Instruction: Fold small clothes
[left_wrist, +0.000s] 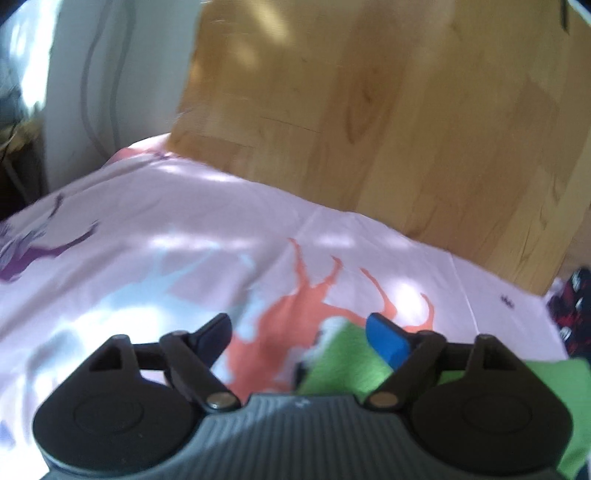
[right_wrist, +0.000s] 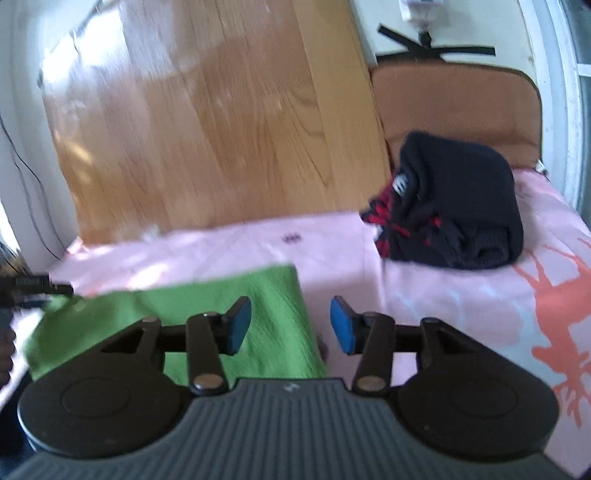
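**Green cloth on the bed, both grippers empty above it**

Right wrist view: the green cloth (right_wrist: 236, 325) lies flat on the pink printed bedsheet (right_wrist: 332, 251) in the lower left of the frame, its far edge and upper-right corner plainly visible. The right gripper (right_wrist: 290, 325) hangs over that right-hand edge — its jaws spread, nothing between them, the left pad over the cloth and the right pad over bare sheet. At the left edge of the frame a dark tip of the other tool appears to meet the cloth's far-left corner; blur prevents saying whether it touches.

Left wrist view: the same green cloth (left_wrist: 343, 365) sits in the lower right of the frame, passing under the right-hand finger. The left gripper (left_wrist: 301, 338) has its jaws spread wide and pinches nothing.

A dark garment with red pattern (right_wrist: 454, 206) lies in a heap in the upper right of the right wrist view, well apart from the cloth, in front of a brown cushion (right_wrist: 458, 103). A wooden board (right_wrist: 221, 122) stands behind the bed.

Handling, as a judgement: the cloth looks thin, light and limp — it will drape and slide easily on the sheet. Hold it at two corners of one edge, pinching a single layer without catching the sheet beneath.
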